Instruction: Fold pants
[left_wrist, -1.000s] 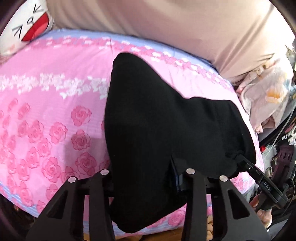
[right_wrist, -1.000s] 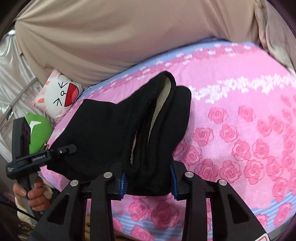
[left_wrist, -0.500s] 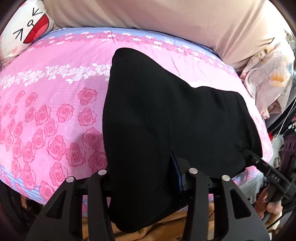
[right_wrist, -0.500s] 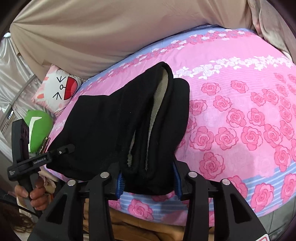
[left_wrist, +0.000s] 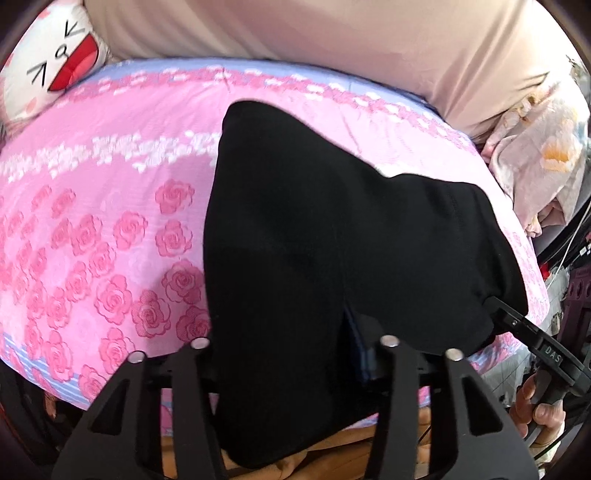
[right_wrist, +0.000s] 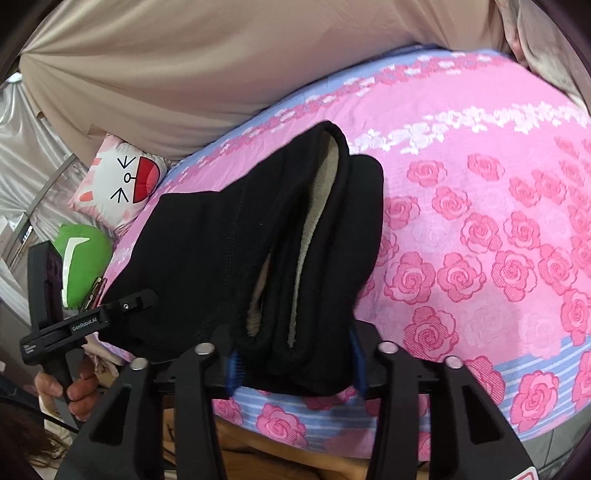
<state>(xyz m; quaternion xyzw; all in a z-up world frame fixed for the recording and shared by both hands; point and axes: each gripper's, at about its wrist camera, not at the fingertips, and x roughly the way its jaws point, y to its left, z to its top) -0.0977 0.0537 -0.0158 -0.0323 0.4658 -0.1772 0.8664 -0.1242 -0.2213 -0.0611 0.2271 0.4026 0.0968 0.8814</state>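
At the bottom of each wrist view the black fleece-lined pants (right_wrist: 295, 258) fill the gap between the fingers, left tongs (left_wrist: 291, 347) and right tongs (right_wrist: 295, 363) each pinching an edge, the cloth stretching up-frame over the pink rose-print bed (right_wrist: 480, 240).

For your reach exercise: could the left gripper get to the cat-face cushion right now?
Probably not: the left gripper is shut on the black pants, and the cat-face cushion lies far across the bed.
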